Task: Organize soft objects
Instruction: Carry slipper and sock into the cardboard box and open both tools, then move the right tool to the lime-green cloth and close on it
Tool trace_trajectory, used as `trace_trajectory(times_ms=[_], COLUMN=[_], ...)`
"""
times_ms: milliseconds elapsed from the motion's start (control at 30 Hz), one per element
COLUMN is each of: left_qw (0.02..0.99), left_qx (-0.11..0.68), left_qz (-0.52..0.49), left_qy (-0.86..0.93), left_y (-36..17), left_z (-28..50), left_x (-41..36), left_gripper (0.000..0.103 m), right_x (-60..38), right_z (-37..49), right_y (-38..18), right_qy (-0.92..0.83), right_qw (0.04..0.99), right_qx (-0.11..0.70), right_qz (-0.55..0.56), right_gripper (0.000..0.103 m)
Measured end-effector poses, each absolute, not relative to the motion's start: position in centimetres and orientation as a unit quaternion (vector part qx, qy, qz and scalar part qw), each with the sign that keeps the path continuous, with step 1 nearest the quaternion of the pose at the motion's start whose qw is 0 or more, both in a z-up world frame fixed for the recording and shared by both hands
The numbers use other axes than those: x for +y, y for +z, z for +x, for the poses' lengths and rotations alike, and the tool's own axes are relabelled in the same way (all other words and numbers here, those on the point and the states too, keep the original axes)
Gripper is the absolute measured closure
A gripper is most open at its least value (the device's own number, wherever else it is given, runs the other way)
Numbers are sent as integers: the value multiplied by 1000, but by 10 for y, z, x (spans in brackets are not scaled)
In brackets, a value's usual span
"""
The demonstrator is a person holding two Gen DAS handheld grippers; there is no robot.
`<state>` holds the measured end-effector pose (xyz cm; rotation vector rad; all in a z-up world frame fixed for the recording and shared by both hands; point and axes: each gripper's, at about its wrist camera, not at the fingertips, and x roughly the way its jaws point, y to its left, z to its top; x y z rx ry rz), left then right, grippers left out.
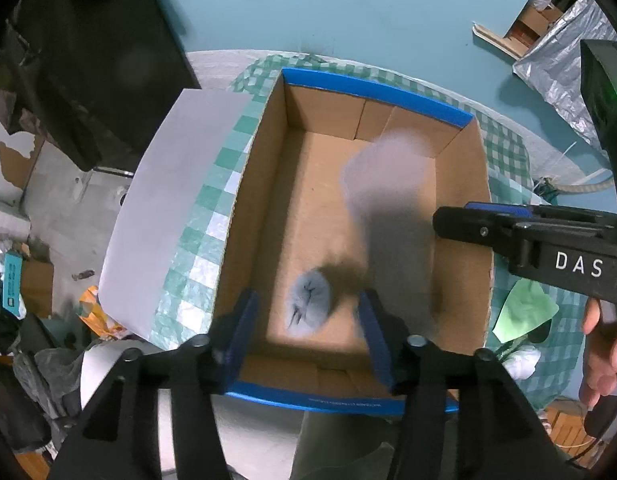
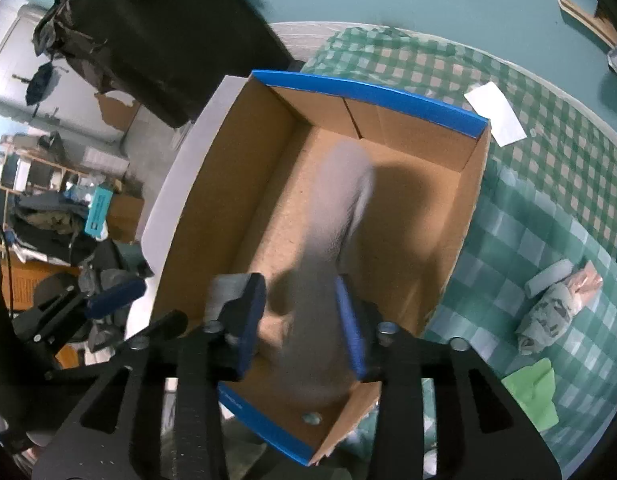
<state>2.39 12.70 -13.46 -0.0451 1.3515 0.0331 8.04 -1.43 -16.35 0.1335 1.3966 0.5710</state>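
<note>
Room: teal wall behind, a table [image 2: 540, 208] under green check cloth, clutter off to my left.
Box: open cardboard box [image 1: 372, 92] with blue rims, standing on the table below both grippers.
Left gripper [image 1: 308, 332]: I see its fingers apart, nothing between them, poised over the near end of the box.
Ball: small blue-grey fuzzy ball [image 1: 308, 304] on the box floor, just ahead of my left fingers.
Right gripper [image 2: 300, 320]: fingers apart; a blurred grey sock [image 2: 332, 248] hangs between them, long axis pointing down into the box. I judge it released, or nearly so.
Remaining: rolled socks [image 2: 548, 308] and a green cloth [image 2: 532, 396] lie on the table well to the right, nearer my right gripper.
</note>
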Motion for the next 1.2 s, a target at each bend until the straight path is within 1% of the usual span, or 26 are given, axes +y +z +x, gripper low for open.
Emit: trace_trajectory(times_ms=[33,67,167,367,800,1200], left_qw=[781,781,783,787,795,796], left_qx=[624,624,621,617,607,602], left_qz=[-20,-18,-13,-9,9,40], left_qy=[15,14,12,6,-18,-55], left_y=[-134,-134,-131,-127,-114,-109], left_z=[24,24,25,27,22,14], left_x=[127,127,127,121,86,31], left_gripper=[44,43,41,40,37,37], right_x=[-15,-16,-23,-36,-83,-163], right_z=[80,80,80,80,63,36], right_y=[-163,-162,-159,-152,-143,-147], right_qy=[256,254,246,229,200,145], right_qw=[728,731,735,744,758,764], right_qx=[633,631,629,624,616,621], right_qz=[61,61,66,70,77,97], right_gripper=[51,49,47,40,37,36])
